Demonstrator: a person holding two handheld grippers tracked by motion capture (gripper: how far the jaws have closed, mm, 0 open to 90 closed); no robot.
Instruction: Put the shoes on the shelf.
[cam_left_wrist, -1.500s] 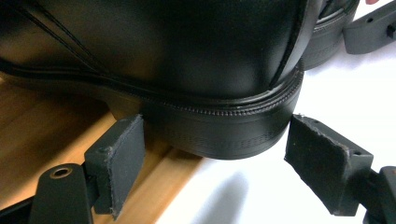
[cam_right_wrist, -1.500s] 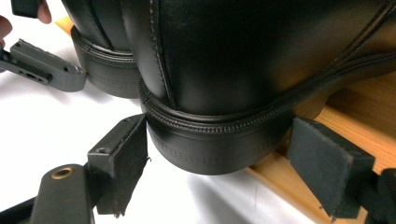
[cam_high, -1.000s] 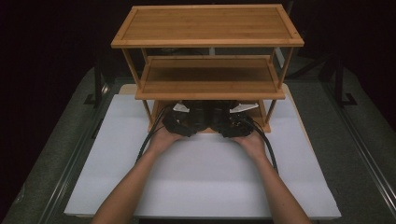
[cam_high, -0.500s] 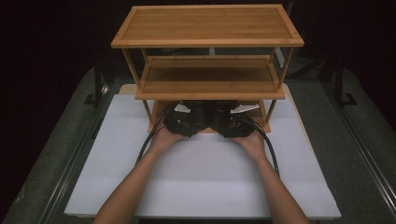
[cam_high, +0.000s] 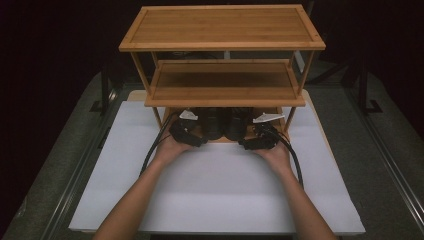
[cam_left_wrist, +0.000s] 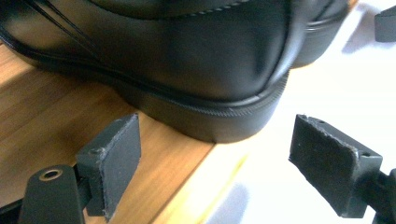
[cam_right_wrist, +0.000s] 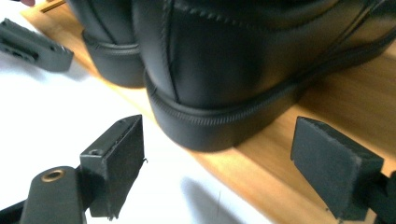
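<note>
Both grippers' jaws stand apart, gripping nothing. Left gripper (cam_left_wrist: 215, 175) and right gripper (cam_right_wrist: 217, 175) face glossy black leather shoes (cam_high: 224, 122) at twelve o'clock, heels overhanging the bamboo bottom shelf (cam_left_wrist: 56, 121); a nudge could tip one onto the white tabletop (cam_high: 220, 195).

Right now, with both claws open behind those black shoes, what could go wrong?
1. Each shoe's heel hangs over the bottom board's edge; a nudge might tip the left shoe or right shoe off.
2. The left claw and right claw sit close together and could bump.
</note>
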